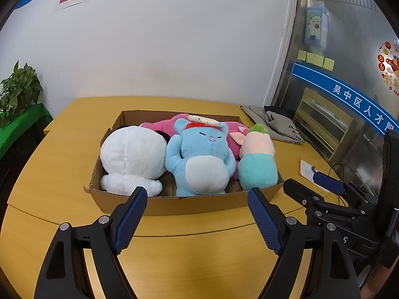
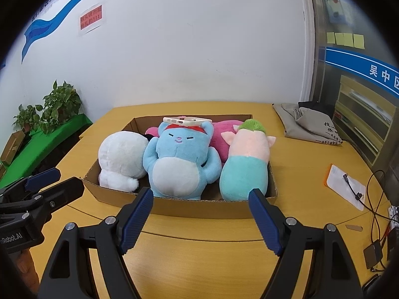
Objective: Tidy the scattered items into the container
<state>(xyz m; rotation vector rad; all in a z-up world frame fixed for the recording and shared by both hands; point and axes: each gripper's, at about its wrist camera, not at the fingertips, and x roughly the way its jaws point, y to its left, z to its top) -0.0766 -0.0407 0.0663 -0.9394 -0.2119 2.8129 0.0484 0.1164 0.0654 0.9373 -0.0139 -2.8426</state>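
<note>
Nearest, the left gripper (image 1: 197, 198) is held with its blue-padded fingers spread wide and nothing between them, and the right gripper (image 2: 200, 199) is spread equally wide and empty. Both are poised over bare yellow wooden table (image 1: 187, 261), just short of the near wall of the shallow brown cardboard box (image 1: 189, 203), without touching it. Inside the box, four plush toys are packed side by side: a round white plush (image 1: 133, 157) at the left, a light-blue bear plush with a red headband (image 1: 200, 159) in the middle, and a pink-and-teal plush with a green top (image 1: 256, 160) at the right, leaning over the right rim. Behind them a magenta plush (image 1: 172, 124) is wedged, and a cream phone case (image 2: 187, 120) is balanced on the blue bear's head. Open tabletop is seen left of the box; to the right lie a white card (image 2: 346, 186) and cables, and farther back a folded grey cloth bag (image 2: 306, 122).
</note>
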